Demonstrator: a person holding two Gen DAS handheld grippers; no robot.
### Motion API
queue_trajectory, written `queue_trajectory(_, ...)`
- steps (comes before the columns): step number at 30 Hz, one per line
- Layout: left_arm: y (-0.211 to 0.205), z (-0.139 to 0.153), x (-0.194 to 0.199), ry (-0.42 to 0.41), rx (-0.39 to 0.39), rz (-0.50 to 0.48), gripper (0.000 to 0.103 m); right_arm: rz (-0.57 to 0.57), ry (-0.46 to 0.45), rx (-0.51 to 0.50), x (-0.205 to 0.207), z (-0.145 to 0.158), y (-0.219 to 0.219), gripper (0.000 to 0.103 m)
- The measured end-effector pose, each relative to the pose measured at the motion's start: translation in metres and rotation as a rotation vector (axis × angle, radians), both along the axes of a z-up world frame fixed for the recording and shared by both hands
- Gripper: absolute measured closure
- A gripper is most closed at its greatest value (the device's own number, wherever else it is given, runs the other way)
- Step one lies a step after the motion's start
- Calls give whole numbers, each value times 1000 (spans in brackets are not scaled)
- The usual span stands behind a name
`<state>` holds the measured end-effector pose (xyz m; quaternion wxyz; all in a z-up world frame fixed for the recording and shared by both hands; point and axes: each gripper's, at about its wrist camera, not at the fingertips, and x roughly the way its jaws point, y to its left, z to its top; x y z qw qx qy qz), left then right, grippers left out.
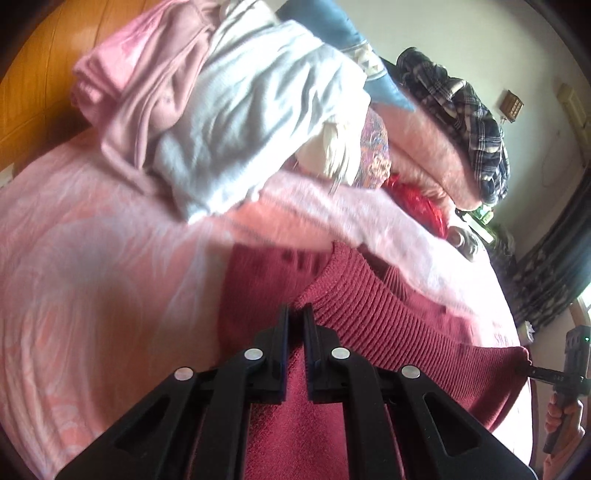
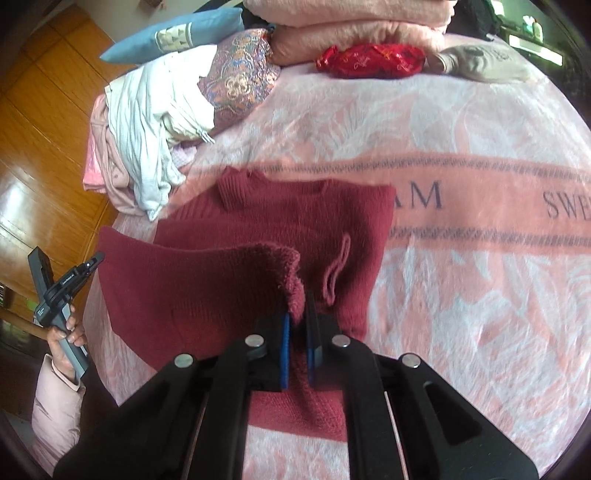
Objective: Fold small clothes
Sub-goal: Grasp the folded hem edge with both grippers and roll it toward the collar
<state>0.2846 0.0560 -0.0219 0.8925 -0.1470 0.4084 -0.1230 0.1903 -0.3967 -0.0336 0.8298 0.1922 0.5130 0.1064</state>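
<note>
A dark red knit sweater point(image 2: 295, 221) lies on the pink bed blanket point(image 2: 461, 258), its collar toward the far side. Its bottom hem is lifted and stretched between both grippers. My right gripper point(image 2: 299, 314) is shut on the fuzzy right corner of the hem. My left gripper point(image 1: 295, 314) is shut on the ribbed hem at the left corner point(image 1: 369, 295). In the right wrist view the left gripper point(image 2: 94, 260) shows at the left, held by a hand. In the left wrist view the right gripper point(image 1: 532, 369) shows at the far right, holding the other hem corner.
A pile of pink and white clothes point(image 2: 147, 129) lies at the bed's left edge, also in the left wrist view point(image 1: 221, 110). Pillows point(image 2: 240, 81), folded pink blankets point(image 2: 351, 33) and a red cushion point(image 2: 369, 61) lie at the head. A wooden floor point(image 2: 37, 166) is left of the bed.
</note>
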Motion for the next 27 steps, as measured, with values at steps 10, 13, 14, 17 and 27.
queue_trajectory(10,-27,6,80,-65,94,73,96,-85,-14,-94,103,-15,-4,98)
queue_trajectory(13,-27,-7,105,-52,110,112,96,-119,-17,-80,132,-31,-8,98)
queue_trajectory(14,-28,-13,111,-43,124,117,96,-127,-13,-82,139,-36,-8,98)
queue_trajectory(17,-34,-37,128,-12,192,131,96,-145,13,-100,162,-59,-5,98)
queue_trajectory(27,-39,-97,145,139,248,131,95,-144,49,-156,179,-93,4,88)
